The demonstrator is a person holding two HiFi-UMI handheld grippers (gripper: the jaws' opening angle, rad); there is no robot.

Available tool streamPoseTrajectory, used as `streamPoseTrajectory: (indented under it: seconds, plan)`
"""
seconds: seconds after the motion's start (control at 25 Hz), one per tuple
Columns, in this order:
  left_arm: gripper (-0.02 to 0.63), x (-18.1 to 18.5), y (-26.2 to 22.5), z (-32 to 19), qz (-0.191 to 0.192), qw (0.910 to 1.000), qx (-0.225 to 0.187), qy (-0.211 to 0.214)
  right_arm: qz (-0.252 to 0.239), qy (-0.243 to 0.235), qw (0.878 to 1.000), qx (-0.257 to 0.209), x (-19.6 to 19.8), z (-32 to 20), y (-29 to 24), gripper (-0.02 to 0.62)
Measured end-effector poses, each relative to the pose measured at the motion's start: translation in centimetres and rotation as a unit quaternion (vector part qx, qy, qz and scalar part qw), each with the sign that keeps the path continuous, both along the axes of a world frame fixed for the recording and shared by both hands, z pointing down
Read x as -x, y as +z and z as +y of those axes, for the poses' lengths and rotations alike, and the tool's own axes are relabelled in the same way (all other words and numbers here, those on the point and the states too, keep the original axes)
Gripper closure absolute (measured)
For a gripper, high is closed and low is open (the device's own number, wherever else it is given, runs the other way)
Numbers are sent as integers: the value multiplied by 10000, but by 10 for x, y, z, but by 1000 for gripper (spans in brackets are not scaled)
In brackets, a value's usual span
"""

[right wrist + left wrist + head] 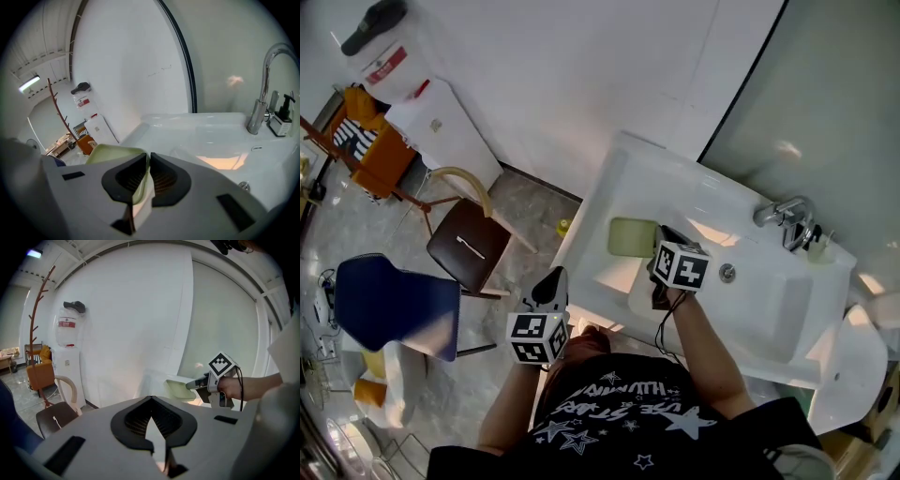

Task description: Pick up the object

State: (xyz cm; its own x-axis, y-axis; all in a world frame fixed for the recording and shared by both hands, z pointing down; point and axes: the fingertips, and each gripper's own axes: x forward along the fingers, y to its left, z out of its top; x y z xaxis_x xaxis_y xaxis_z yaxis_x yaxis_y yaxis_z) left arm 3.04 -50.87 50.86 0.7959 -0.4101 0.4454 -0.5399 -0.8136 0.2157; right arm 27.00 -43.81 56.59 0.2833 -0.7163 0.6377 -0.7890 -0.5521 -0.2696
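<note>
A pale green shallow dish (pixel 628 236) sits at the left end of the white sink's (pixel 675 178) ledge. My right gripper (pixel 660 238) is shut on the dish's near rim. In the right gripper view the green rim (pixel 115 153) runs between the two black pads (pixel 126 176), which pinch it. The left gripper view shows the same dish (pixel 179 387) with the right gripper (pixel 196 384) clamped on its edge. My left gripper (pixel 554 279) hangs off the sink's left side over the floor, its jaws meeting at the tips (pixel 151 399) with nothing in them.
A chrome faucet (pixel 783 214) and a small dispenser bottle (pixel 818 246) stand at the basin's far right, with the drain (pixel 727 273) in the middle. On the floor to the left are a brown chair (pixel 473 239), a blue chair (pixel 394 305) and a water dispenser (pixel 431 112).
</note>
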Motion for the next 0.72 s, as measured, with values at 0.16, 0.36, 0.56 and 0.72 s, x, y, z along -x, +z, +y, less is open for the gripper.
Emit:
streamPoseTrajectory:
  seconds: [0.16,0.36,0.56,0.72]
  plan:
    - [590,9,-12,39,64,9998,-152,-108,87,-225,9997,-68,10,32,-11,561]
    - [590,23,-17,94,145,9988,-289,-359,132,-471,9986,-200,21,79,-16,563]
    - [590,38,-7,156,134,9975,-321,-608,110,-732,9968,-310,33,129,-13,563]
    - [590,50,2,207,73,9954,-315,-902,86,-1013,9940,-413,43,169,-12,563]
